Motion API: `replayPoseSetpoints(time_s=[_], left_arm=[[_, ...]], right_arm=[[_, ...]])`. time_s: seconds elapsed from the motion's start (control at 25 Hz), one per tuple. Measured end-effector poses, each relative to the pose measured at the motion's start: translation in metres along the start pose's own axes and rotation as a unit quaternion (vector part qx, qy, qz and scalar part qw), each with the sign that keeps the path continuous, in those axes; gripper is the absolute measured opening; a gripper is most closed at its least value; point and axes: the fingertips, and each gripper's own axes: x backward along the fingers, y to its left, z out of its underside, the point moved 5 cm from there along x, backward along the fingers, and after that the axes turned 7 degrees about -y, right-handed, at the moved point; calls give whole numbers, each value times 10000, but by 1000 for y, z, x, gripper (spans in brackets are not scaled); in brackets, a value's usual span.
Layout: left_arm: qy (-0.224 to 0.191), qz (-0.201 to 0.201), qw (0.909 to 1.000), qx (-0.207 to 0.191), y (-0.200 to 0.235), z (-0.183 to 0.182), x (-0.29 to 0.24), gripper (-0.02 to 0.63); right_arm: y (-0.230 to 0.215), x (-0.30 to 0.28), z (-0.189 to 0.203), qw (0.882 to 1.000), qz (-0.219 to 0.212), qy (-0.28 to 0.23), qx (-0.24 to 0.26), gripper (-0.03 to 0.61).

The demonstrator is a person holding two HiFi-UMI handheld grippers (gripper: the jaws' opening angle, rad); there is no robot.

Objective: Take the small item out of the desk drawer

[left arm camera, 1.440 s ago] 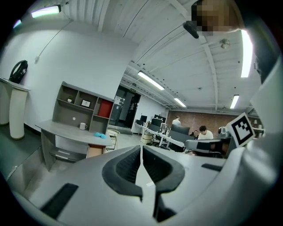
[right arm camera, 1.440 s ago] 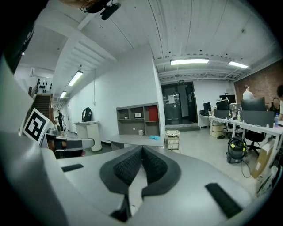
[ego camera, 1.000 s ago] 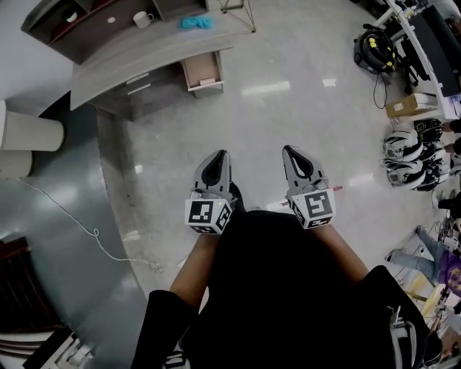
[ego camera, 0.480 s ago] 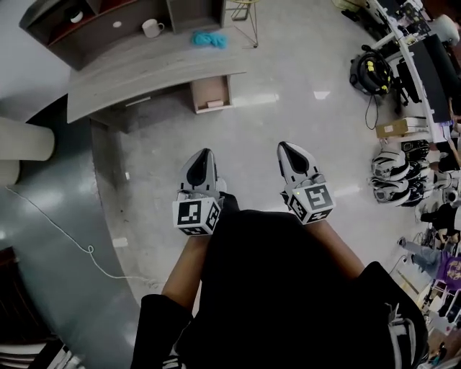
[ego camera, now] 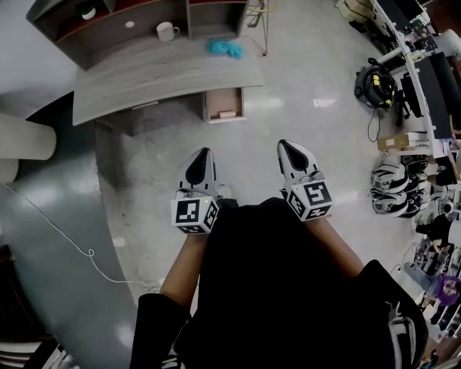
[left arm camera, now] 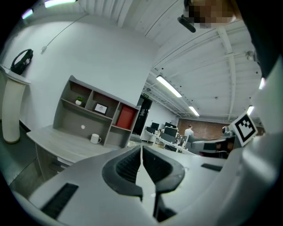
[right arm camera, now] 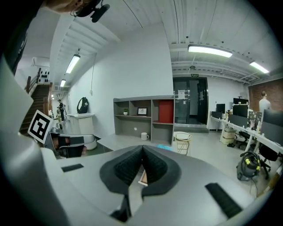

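The grey desk [ego camera: 166, 76] stands across the floor ahead of me, and its drawer [ego camera: 223, 106] is pulled open toward me. A small pale item [ego camera: 227, 114] lies inside it. On the desktop are a white mug [ego camera: 167, 31] and a teal cloth [ego camera: 225, 48]. My left gripper [ego camera: 204, 151] and right gripper [ego camera: 283, 143] are held side by side in front of the person's body, well short of the drawer. Both are shut with nothing in them. The pads meet in the left gripper view [left arm camera: 141, 150] and in the right gripper view [right arm camera: 142, 152].
A grey shelf unit [ego camera: 137, 18] stands behind the desk, and a wire stool [right arm camera: 182, 142] stands to the desk's right. A pale round column [ego camera: 25, 137] and a thin floor cable [ego camera: 65, 223] are at the left. Helmets [ego camera: 392, 187], a bag [ego camera: 374, 83] and office desks line the right.
The head view has shifted: the desk and open drawer now sit further right and lower in the picture. Both grippers stayed shut, side by side.
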Motion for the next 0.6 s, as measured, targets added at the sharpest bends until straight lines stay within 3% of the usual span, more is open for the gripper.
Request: replayPoseSetpoints(time_s=[0.4, 0.6], left_arm=[[-118, -471, 9988, 54, 33, -6, 1, 20], [-99, -896, 9959, -1, 47, -6, -1, 20]], right_arm=[[15, -47, -2, 9992, -409, 37, -34, -1], [10, -76, 1, 9976, -666, 121, -150, 0]])
